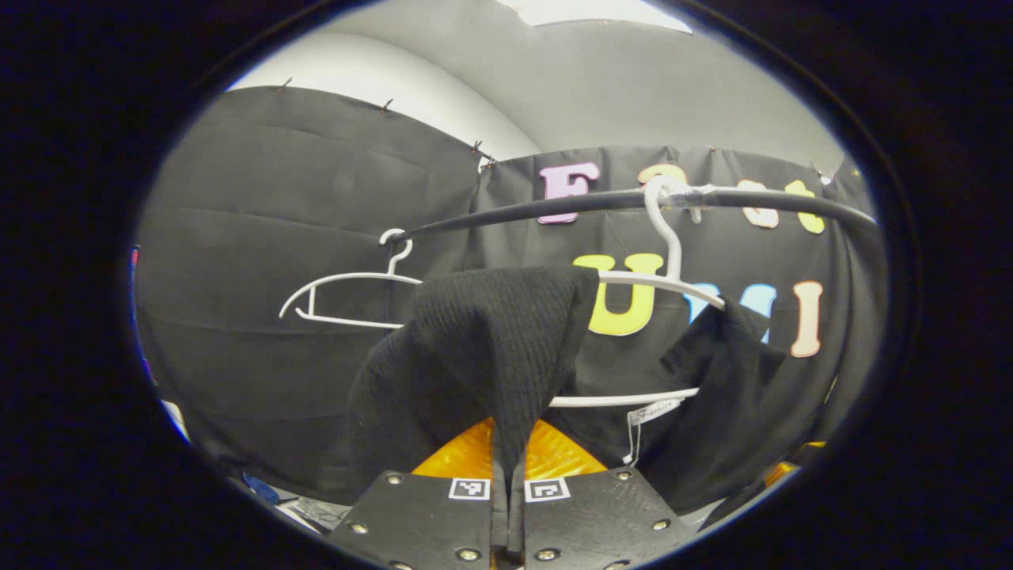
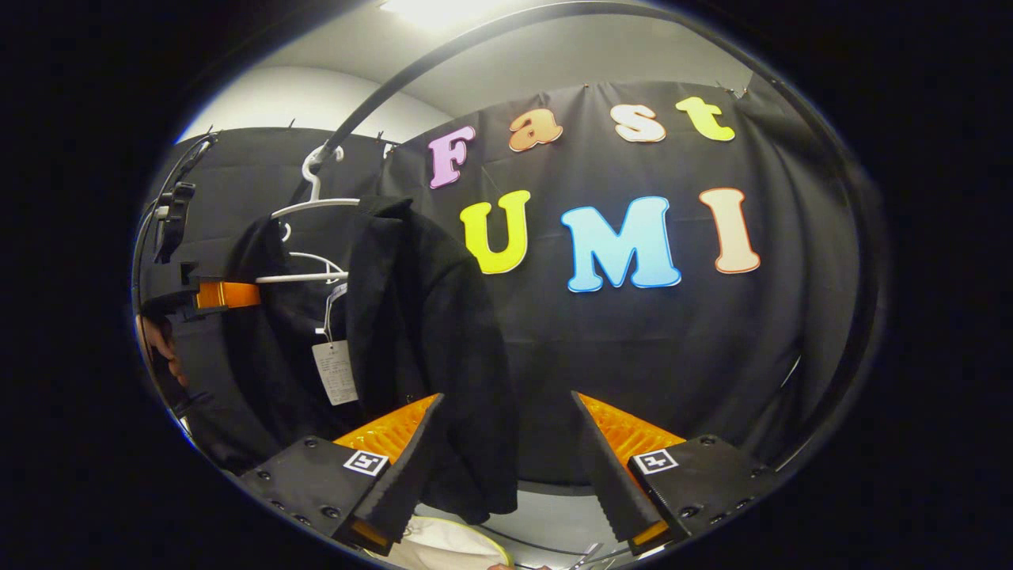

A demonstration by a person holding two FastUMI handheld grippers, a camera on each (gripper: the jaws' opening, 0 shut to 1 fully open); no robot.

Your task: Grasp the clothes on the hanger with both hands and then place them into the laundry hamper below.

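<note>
Up close in the left gripper view, the left hand-held gripper (image 1: 506,495) has its two fingers pressed together on a fold of the black garment (image 1: 483,348), with the cloth rising out of the closed jaws in a narrow wedge. The garment is draped over a white hanger (image 1: 673,253) whose hook sits on the dark rail (image 1: 554,207). One shoulder of the garment is bunched up near the camera, and the other side (image 1: 736,372) hangs lower at the right, past the hanger's bottom bar. A small white tag (image 1: 653,413) dangles just under that bar. A second, bare white hanger (image 1: 348,297) hangs farther left on the same rail, well apart from the garment. The black cloth wall lies behind everything.

Over in the right gripper view, the right hand-held gripper (image 2: 506,467) stands wide open, its fingers spread well apart. The hem of the garment (image 2: 427,317) hangs down just beside the left finger (image 2: 400,475); whether cloth and finger touch I cannot tell. Nothing sits between the two fingers save the garment's lower edge on the left side. The garment hangs from its hanger (image 2: 313,207) on the rail (image 2: 411,75), which curves overhead, and a paper tag (image 2: 335,372) hangs at its front. At the far left the other gripper (image 2: 207,294) shows against the garment's side, with part of a hand (image 2: 158,344) behind it. At the bottom edge a pale rounded thing (image 2: 443,546) shows below the hem; I cannot tell what it is.
</note>
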